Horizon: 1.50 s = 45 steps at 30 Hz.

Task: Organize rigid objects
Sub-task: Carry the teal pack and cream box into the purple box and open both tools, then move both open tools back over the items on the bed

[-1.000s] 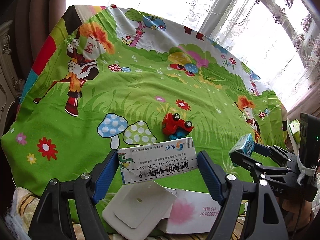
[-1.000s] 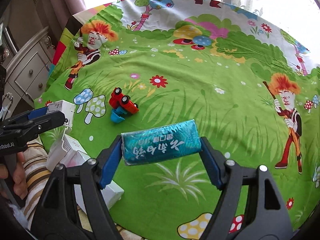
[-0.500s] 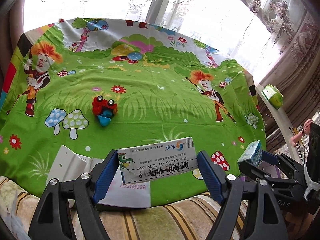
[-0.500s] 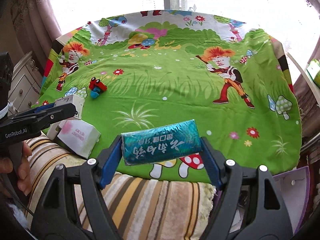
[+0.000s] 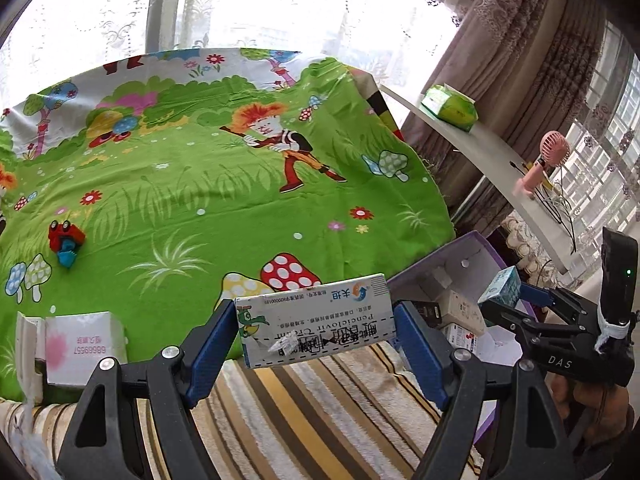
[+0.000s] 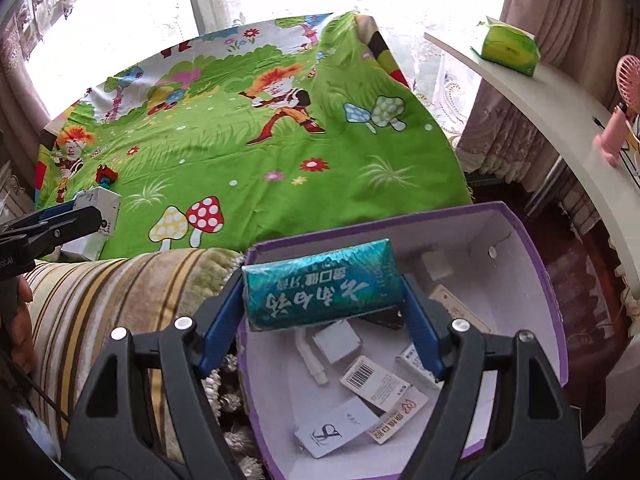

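1. White cream carton [image 5: 314, 320]: long, printed w/ blue logo & frog figure, text upside down; held crosswise off the surface, over near edge of the green sheet.
2. Teal foil pack [image 6: 322, 285]: glossy, white script inverted; held level above near-left part of purple box [image 6: 538, 256].
3. Purple box: open, white inside, off near-right corner of the sheet; holds several small white cartons, jumbled flat.
4. Red toy car [image 5: 65, 236]: tipped onto blue part, far left on sheet.
5. White/pink carton [image 5: 82, 346]: near-left edge of sheet, upright.
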{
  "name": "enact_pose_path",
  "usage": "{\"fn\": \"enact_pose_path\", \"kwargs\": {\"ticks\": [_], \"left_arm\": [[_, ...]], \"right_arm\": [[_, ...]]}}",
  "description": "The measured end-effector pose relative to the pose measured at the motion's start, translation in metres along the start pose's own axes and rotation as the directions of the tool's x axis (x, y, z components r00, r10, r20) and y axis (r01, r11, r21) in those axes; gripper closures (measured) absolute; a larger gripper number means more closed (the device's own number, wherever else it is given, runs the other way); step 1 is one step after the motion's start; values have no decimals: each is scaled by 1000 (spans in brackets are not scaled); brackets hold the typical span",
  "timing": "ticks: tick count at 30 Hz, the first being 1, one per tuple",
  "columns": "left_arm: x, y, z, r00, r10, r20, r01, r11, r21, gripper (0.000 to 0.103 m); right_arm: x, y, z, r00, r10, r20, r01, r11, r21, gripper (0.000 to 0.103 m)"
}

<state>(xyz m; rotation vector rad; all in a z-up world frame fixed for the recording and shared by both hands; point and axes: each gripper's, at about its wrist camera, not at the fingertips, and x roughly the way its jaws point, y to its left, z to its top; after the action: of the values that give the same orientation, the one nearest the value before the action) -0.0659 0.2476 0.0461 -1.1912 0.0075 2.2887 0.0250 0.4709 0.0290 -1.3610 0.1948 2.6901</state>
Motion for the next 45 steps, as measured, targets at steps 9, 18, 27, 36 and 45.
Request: {"fn": "enact_pose_path", "kwargs": {"ticks": [9, 18, 27, 36, 45], "left_arm": [[16, -79, -14, 995, -77, -71, 89, 978, 191, 23], [25, -125, -28, 982, -117, -145, 158, 936, 314, 22], [34, -138, -36, 973, -120, -200, 185, 918, 350, 20], [28, -119, -31, 976, -127, -178, 174, 943, 283, 20], [12, -81, -24, 987, -114, -117, 135, 972, 191, 20]], "right_arm": [[-14, -72, -40, 995, -95, -35, 99, 988, 123, 25], [-19, -109, -58, 991, -125, -48, 132, 971, 200, 25], [-19, -126, -64, 986, -150, -77, 164, 958, 235, 17], [-21, -119, -57, 989, -132, -66, 144, 962, 231, 17], [-19, -95, -47, 995, -87, -56, 96, 976, 194, 17]]}}
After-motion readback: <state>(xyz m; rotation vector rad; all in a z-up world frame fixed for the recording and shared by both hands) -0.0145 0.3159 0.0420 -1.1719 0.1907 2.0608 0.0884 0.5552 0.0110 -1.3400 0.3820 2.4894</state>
